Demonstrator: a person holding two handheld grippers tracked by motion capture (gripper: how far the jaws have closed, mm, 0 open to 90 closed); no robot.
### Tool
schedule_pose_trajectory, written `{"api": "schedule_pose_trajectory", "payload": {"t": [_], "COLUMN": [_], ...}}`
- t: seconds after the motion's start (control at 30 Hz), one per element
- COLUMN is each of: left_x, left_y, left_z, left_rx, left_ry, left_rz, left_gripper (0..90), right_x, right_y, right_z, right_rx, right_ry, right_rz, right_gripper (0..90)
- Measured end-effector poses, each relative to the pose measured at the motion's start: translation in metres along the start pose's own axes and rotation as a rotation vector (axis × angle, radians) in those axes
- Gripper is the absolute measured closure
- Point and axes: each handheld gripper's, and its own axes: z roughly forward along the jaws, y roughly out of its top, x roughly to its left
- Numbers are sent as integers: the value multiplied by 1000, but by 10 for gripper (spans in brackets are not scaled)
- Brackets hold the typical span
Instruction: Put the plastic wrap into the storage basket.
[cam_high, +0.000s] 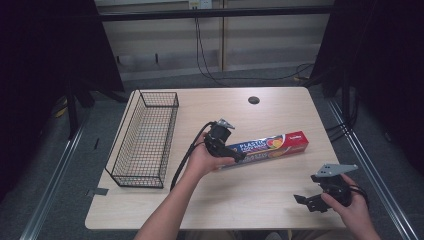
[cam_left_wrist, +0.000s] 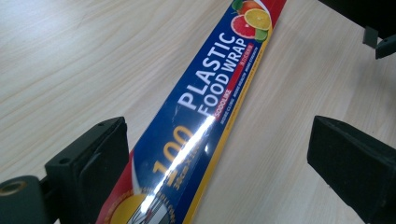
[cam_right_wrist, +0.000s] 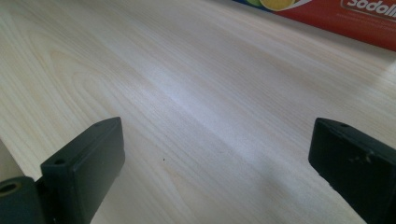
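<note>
I see bare table (cam_high: 260, 200) all round my right gripper (cam_high: 306, 200), which sits near the front right edge with jaws wide over plain wood. My left gripper (cam_high: 239, 156) stands wide astride the wrap box (cam_high: 280, 144), pads clear of it. The box lies mid-table, long, blue, red and yellow, lettered "PLASTIC FOOD WRAP". The basket (cam_high: 145, 137) lines the left edge. My hand hides the box's near end.
</note>
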Motion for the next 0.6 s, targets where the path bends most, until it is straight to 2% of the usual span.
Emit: {"api": "schedule_pose_trajectory", "payload": {"t": [0.1, 0.27, 0.33, 0.37, 0.4, 0.47, 0.6], "left_x": [0, -1, -2, -4, -4, -5, -5], "left_y": [5, 8, 10, 12, 13, 14, 17], "left_z": [9, 19, 24, 28, 30, 32, 42], "left_rx": [27, 33, 38, 46, 56, 55, 71], "left_ry": [3, 0, -3, -10, -9, -4, -2], "left_rz": [30, 12, 17, 42, 48, 41, 51], "left_gripper": [57, 57, 57, 60, 62, 62, 68], "right_x": [0, 0, 0, 0, 1, 1, 1], "right_y": [1, 1, 2, 2, 3, 2, 3], "right_z": [0, 0, 0, 0, 0, 0, 0], "right_rx": [7, 7, -2, 2, 10, 5, 5], "right_ry": [10, 13, 17, 19, 19, 18, 27], "right_rz": [2, 4, -3, 2, 7, 1, 4], "right_gripper": [33, 33, 34, 34, 34, 34, 35]}}
